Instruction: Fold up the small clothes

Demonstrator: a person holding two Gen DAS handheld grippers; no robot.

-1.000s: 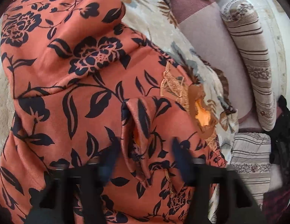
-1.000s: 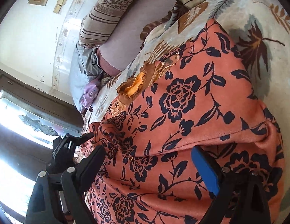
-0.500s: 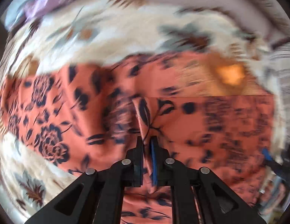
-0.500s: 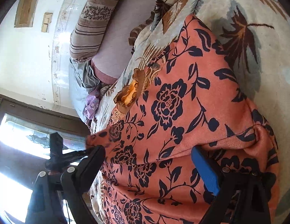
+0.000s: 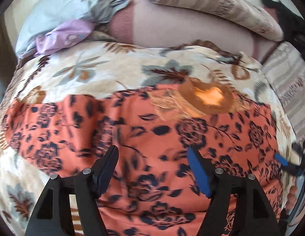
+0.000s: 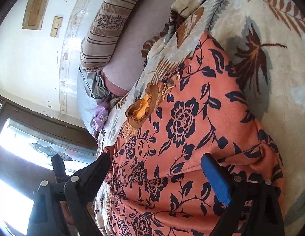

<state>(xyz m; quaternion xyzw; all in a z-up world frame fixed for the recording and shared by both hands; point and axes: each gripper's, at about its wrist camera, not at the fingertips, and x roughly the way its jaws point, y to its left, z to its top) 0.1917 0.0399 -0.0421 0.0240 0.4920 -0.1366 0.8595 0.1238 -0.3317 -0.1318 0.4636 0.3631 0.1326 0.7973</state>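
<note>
An orange garment with dark blue flowers (image 5: 152, 135) lies spread on a floral blanket, its frilled orange neckline (image 5: 209, 96) at the far edge. My left gripper (image 5: 151, 153) hovers above the cloth with its jaws opening; nothing is between the fingers and the fabric lies flat beneath. In the right wrist view the same garment (image 6: 181, 127) fills the middle, neckline (image 6: 142, 108) to the left. My right gripper (image 6: 156, 159) stands open over the garment's near part, with its pads off the cloth. Its blue pad (image 5: 280, 159) shows at the right edge of the left wrist view.
The cream blanket with leaf prints (image 5: 93, 68) covers the bed. Behind it lie a striped bolster pillow (image 5: 211, 5), a pink sheet (image 5: 172, 31) and a heap of grey and lilac clothes (image 5: 64, 37). A window (image 6: 24, 141) and a white wall (image 6: 34, 68) lie beyond the bed.
The left gripper closed on a raised fold of the garment, then let it go, rose and rolled. The fold has dropped flat. The right gripper stayed open and shifted only slightly.
</note>
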